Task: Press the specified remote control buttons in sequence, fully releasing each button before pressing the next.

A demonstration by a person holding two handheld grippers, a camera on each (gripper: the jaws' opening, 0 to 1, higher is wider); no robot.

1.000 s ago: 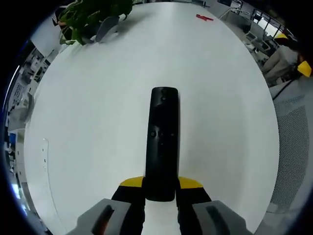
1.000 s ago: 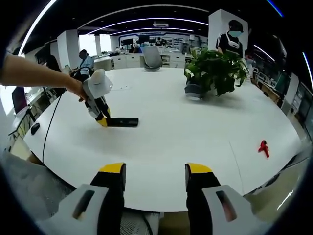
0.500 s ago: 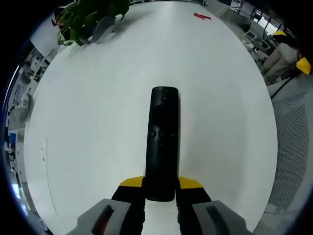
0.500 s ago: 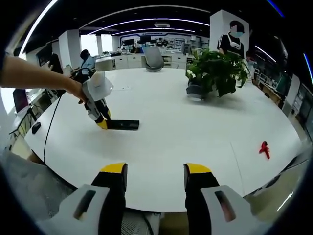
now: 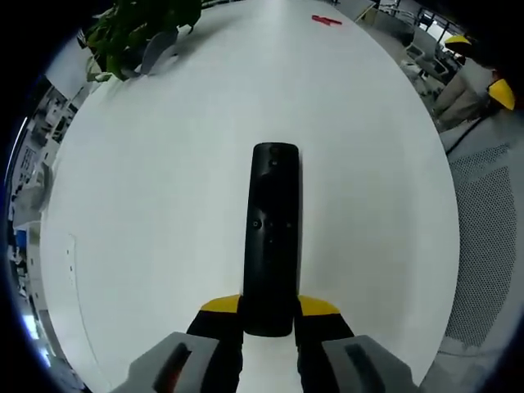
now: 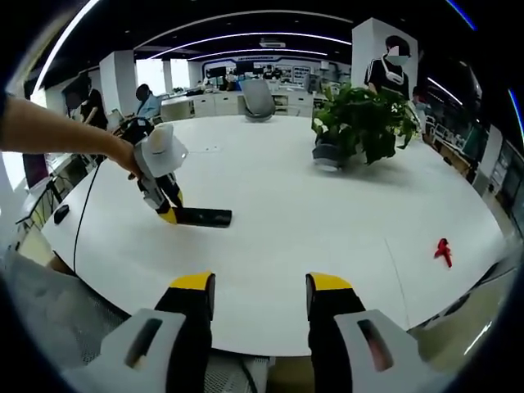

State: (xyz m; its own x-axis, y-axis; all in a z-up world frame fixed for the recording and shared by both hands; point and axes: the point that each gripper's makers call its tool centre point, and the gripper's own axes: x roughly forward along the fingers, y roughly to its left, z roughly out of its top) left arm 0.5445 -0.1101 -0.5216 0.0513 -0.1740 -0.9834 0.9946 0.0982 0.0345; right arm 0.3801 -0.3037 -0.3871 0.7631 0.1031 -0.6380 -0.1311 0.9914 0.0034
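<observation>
Between the yellow-tipped fingers of the left gripper (image 5: 268, 315), low in the left gripper view, sits the near end of a black remote control (image 5: 271, 237), clamped from both sides, its long axis running straight away over the white table (image 5: 164, 188) with its buttons facing up. Farther off stand a potted plant (image 5: 135, 29) and a small red object (image 5: 326, 20). Across the table in the right gripper view, the right gripper (image 6: 255, 304) has its fingers parted around nothing, while the remote lies flat, pointing sideways from a person's hand (image 6: 127, 155).

Each gripper (image 6: 258, 299) has grey bodies, black jaws and yellow tips; left gripper (image 5: 268, 315) alike.
</observation>
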